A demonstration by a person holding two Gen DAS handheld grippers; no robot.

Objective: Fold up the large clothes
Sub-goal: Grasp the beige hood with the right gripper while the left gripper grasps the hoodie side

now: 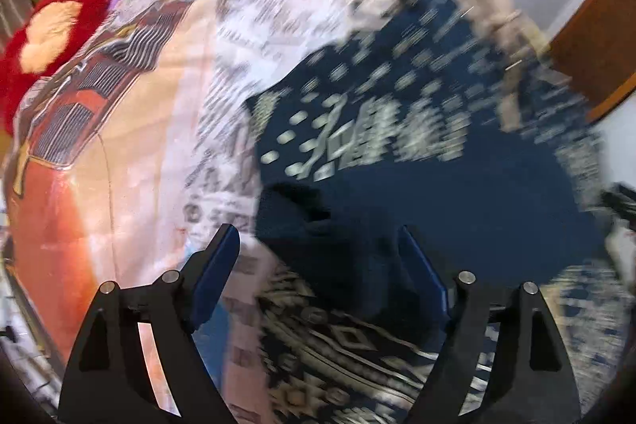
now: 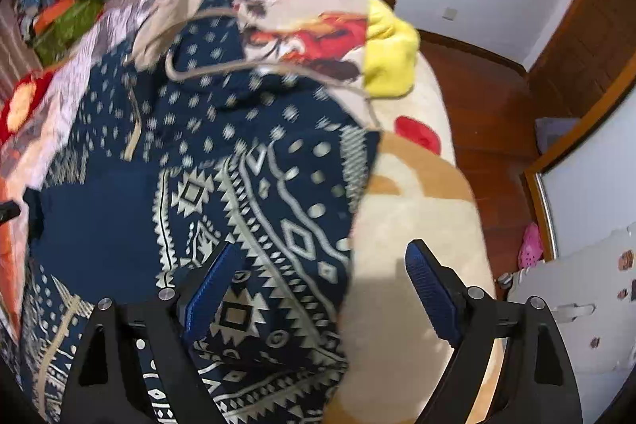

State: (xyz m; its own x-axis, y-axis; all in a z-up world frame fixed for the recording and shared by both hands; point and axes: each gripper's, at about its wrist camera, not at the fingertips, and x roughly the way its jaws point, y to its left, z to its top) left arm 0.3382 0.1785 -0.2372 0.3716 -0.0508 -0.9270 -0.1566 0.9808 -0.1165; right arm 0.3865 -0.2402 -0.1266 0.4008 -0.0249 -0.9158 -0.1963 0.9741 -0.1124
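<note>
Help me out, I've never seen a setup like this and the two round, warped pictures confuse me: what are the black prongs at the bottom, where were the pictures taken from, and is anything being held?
There is no robot here. A person holds a hand-held two-finger gripper in each hand, and each carries a wide-angle camera looking along its fingers, hence the warping. One picture looks past the left gripper, the other past the right gripper; the black prongs with blue pads are their fingers. Below lies a navy hoodie with a pale pattern, spread on a bed over a printed blanket. Plush toys sit at the bed's far end. Both grippers stand open over the hoodie, holding nothing. The left picture is blurred.
</note>
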